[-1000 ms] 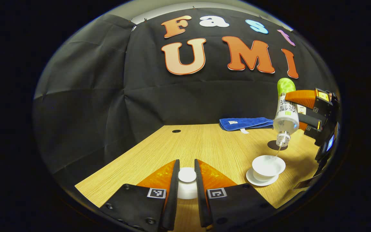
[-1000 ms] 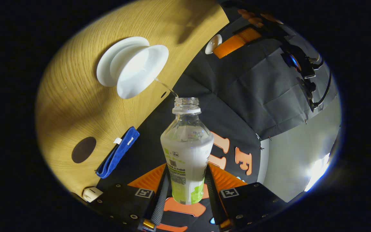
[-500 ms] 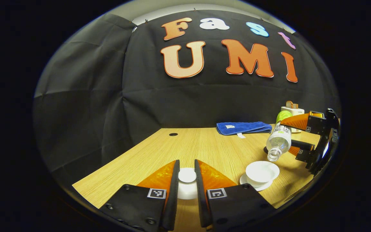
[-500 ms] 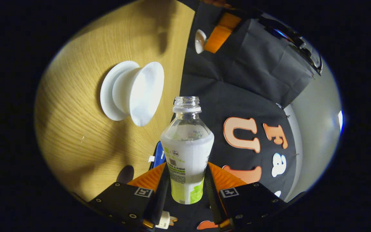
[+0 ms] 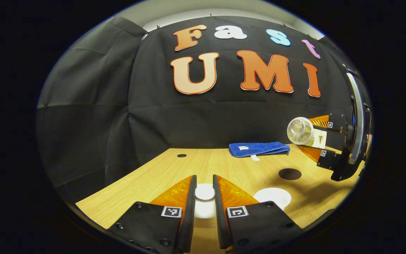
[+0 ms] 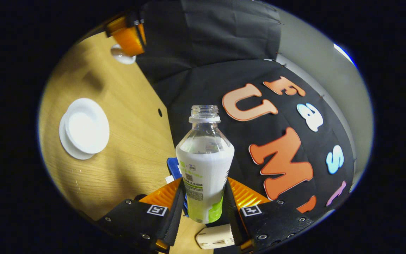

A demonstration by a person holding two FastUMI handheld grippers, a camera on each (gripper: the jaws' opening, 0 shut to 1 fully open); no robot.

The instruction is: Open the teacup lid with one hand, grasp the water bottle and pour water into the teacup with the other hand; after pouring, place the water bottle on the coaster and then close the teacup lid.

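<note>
Pouring judged done: the water bottle (image 6: 204,165) is gripped between the right gripper (image 6: 204,203) fingers, uncapped, above the table (image 5: 224,165), the lid (image 5: 204,192) pinched by the left gripper (image 5: 204,197), the teacup (image 6: 86,127) open, so lowering upright onto the coaster (image 5: 289,174) is called for next.

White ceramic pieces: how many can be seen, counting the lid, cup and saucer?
3. The lid is held between the left gripper fingers. The teacup sits on its saucer on the table.
</note>
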